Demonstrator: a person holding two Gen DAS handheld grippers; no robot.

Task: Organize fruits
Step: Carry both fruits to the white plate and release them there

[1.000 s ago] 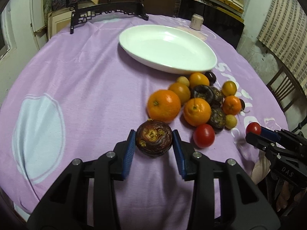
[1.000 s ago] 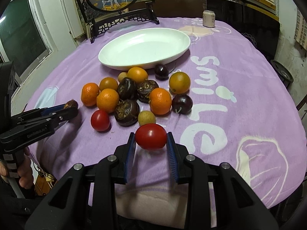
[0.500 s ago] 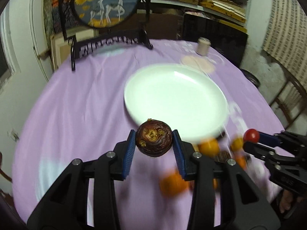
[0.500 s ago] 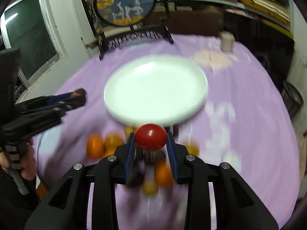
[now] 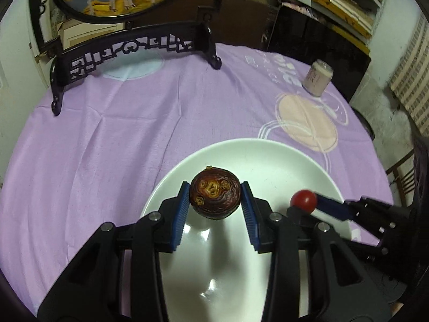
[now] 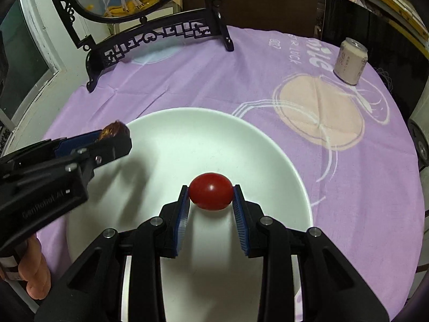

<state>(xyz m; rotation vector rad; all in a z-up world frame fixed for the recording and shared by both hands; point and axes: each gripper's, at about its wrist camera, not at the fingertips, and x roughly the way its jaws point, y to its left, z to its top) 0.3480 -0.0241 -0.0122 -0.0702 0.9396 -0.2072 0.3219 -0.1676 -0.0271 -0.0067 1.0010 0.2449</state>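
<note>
Plate (image 5: 270, 147) near rim hidden behind fingers (image 5: 179, 214); held passion fruit (image 5: 214, 197) underside unseen.

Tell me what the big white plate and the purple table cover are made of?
The plate looks like glazed ceramic or porcelain: smooth, glossy white, with bright light spots reflecting in it, though hard plastic cannot be ruled out. The table cover looks like thin woven cloth: matte, with soft creases and fold lines and printed shapes on it.

1. The left wrist camera looks forward and down along its fingers, close above the white plate (image 5: 268, 155).
2. The right wrist camera faces likewise, just beside.
3. The 2 views share the plate, purple tablecloth (image 5: 134, 134), can (image 6: 350, 64) and carved stand (image 6: 161, 43).
</note>
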